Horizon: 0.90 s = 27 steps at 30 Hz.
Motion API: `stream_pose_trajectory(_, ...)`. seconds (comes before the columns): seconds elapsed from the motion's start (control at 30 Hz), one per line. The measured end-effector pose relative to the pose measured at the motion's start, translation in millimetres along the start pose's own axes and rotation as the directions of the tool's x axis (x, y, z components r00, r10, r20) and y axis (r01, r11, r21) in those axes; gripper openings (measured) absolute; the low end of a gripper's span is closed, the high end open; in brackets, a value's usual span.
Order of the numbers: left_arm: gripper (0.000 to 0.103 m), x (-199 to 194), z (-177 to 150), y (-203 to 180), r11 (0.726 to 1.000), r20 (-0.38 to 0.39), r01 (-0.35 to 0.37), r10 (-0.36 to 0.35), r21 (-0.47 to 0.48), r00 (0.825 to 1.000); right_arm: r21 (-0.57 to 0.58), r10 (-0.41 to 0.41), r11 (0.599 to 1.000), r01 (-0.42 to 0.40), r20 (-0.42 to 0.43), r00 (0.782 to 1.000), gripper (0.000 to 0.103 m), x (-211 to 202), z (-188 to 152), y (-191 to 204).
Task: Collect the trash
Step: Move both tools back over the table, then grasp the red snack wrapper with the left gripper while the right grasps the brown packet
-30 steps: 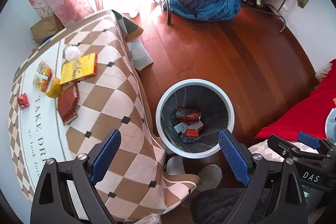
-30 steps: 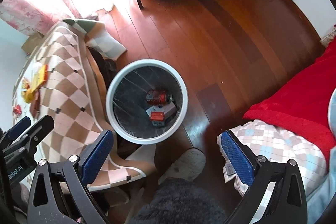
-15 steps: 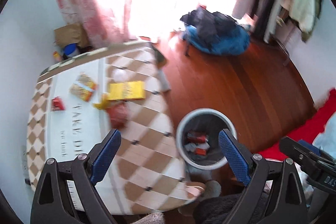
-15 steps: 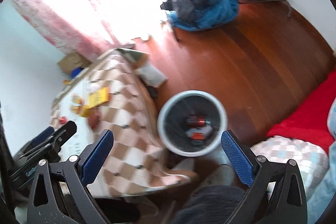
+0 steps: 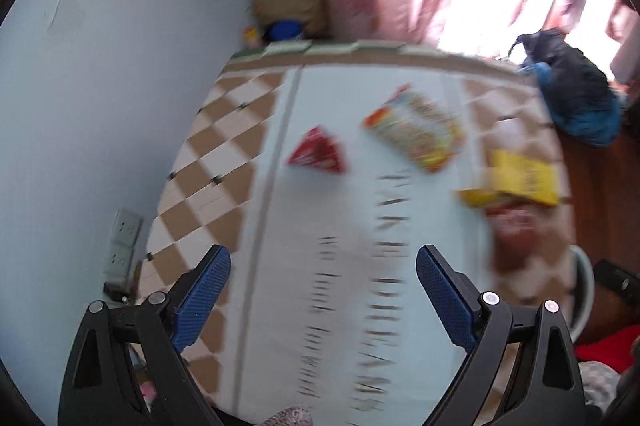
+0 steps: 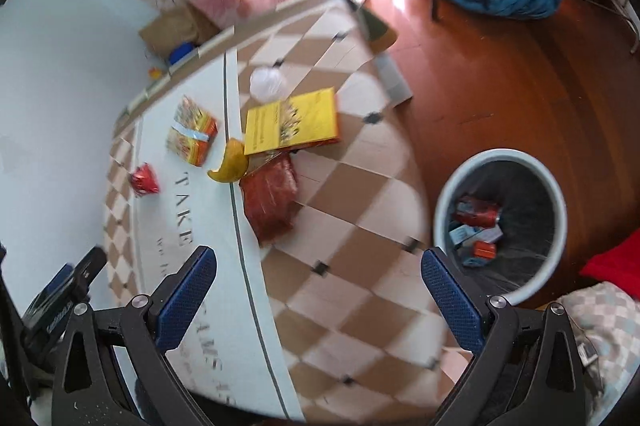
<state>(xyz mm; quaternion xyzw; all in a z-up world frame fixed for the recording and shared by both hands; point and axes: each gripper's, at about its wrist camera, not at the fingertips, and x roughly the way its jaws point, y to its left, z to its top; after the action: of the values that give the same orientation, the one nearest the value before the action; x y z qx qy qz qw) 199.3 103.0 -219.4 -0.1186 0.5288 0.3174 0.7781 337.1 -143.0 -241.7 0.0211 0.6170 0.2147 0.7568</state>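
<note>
Both empty and spread wide, the left hand-held gripper [image 5: 322,300] and right hand-held gripper [image 6: 318,300] hover over the tabletop [image 6: 360,194] — best to centre on the small red wrapper [image 5: 317,151], upper middle of the left view, before closing, then carry it to the bin [image 6: 502,224] at right.

Right gripper [image 6: 318,290]: hanging over the table with its blue-padded fingers [image 6: 186,296] standing wide apart, nothing between them.
Table [image 6: 352,194]: wearing a brown-and-cream checked cloth with a pale lettered panel down its left part.
Yellow booklet [image 6: 292,124]: lying flat, its lower edge overlapping the dark red packet [image 6: 270,200].
Banana peel [image 6: 230,164]: sitting just beside the booklet's lower left corner.
Colourful snack pack [image 6: 192,136]: lying on the pale panel, left of the booklet.
Small red wrapper [image 6: 144,180]: lying apart, near the table's left edge.
White crumpled ball [image 6: 268,84]: sitting just above the booklet.
Trash bin [image 6: 558,194]: standing on the wooden floor right of the table, holding a red can [image 6: 478,212] and small cartons.
Left gripper [image 6: 66,286]: peeking in at lower left, its state unclear.
</note>
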Motion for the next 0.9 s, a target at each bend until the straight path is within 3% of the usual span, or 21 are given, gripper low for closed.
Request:
stream_pose_trajectory(0.17, 0.095, 43.9, 4.3, 28.5, 0.999, -0.059, -0.021, 0.019, -0.026, 0.998, -0.02, -0.049, 0.999, 0.048, -0.052, 0.997, 0.101, 61.3, 23.1, 26.3)
stream_pose_trajectory(0.3, 0.095, 66.9, 15.9, 32.0, 1.0, -0.069, 0.004, -0.005, -0.004, 0.998, -0.109, -0.141, 0.985, 0.132, -0.07, 0.988, 0.1, 96.9, 35.9, 50.0)
stream_pose_trajectory(0.53, 0.095, 98.5, 62.9, 18.3, 0.994, -0.057, 0.095, -0.092, 0.058, 0.994, -0.155, -0.182, 0.974, 0.168, -0.082, 0.98, 0.095, 116.4, 42.3, 62.6)
stream_pose_trajectory(0.77, 0.092, 118.4, 84.8, 2.5, 0.979, -0.045, 0.156, -0.152, 0.129, 0.987, -0.185, -0.218, 0.961, 0.206, -0.047, 0.975, 0.078, 118.5, 48.2, 75.0)
stream_pose_trajectory(0.83, 0.062, 122.3, 86.0, 0.6, 0.978, -0.041, 0.148, -0.144, 0.149, 0.989, -0.197, -0.23, 0.956, 0.218, -0.039, 0.973, 0.07, 118.2, 47.6, 78.5)
stream_pose_trajectory(0.87, 0.042, 125.8, 86.5, -0.7, 0.976, -0.051, 0.144, -0.138, 0.162, 0.989, -0.202, -0.232, 0.954, 0.221, -0.034, 0.972, 0.063, 117.7, 47.7, 80.2)
stream_pose_trajectory(0.9, 0.037, 126.5, 86.0, -0.5, 0.975, -0.055, 0.149, -0.142, 0.163, 0.988, -0.208, -0.234, 0.952, 0.223, -0.031, 0.972, 0.06, 116.9, 47.3, 81.8)
